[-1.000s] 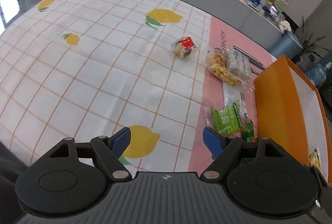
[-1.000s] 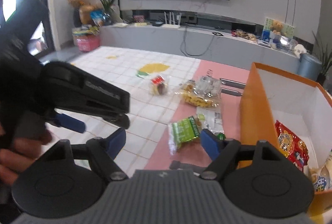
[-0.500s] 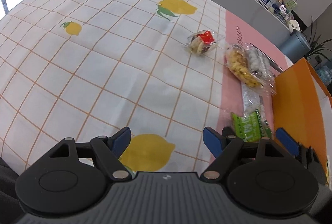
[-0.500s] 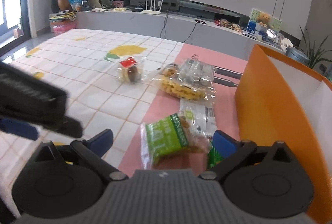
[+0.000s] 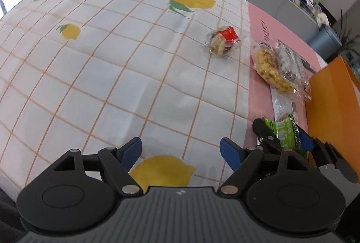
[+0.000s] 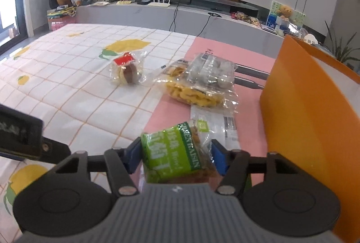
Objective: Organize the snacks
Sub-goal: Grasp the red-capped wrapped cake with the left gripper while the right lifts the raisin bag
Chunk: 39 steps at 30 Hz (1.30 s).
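Snacks lie strung out along the pink strip of the table point(image 5: 126, 76), close by the orange box point(image 6: 299, 108), so each needs only a short carry into it. Right tool point(image 6: 174, 158) has the green packet point(image 6: 173, 153) between its blue pads, at 6 o'clock in the right wrist view; the jaws are closing on it and the pads look to touch both of its sides, taking it across the narrow width, where a soft wrapper gives least. In the left wrist view that packet sits at 4 o'clock, with the box wall just beyond at 3 o'clock. A white wrapper point(image 6: 216, 121) lies under or just behind the packet; which, I cannot tell.

Left tool point(image 5: 181, 150) hangs over a printed lemon with its jaws wide apart and nothing between them, probably kept clear so the two tools do not crowd one another.

Farther off, at 12 o'clock from the right tool, a clear bag of yellow crisps point(image 6: 193, 92) lies with a grey pack point(image 6: 211, 72) on it, and a small red-topped bag point(image 6: 127, 72) sits alone on the check cloth at 11 o'clock. These are likely next.
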Each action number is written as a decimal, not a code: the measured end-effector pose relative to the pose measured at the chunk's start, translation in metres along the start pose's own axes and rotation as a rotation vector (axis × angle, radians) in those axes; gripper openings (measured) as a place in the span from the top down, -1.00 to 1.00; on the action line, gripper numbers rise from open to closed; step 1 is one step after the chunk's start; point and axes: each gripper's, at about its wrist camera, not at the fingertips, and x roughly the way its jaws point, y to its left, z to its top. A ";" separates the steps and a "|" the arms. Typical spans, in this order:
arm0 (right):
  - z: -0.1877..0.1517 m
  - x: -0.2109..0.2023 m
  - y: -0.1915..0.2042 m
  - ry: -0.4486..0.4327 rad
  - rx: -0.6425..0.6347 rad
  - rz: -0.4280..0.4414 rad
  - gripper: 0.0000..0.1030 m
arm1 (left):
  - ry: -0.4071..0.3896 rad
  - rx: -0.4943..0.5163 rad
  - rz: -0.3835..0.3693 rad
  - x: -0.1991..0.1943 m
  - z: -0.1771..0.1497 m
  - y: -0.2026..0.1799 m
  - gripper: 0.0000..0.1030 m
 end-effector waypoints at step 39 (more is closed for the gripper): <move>-0.001 0.002 -0.020 0.013 0.177 0.153 -0.11 | -0.179 0.592 0.058 0.064 0.087 -0.073 0.00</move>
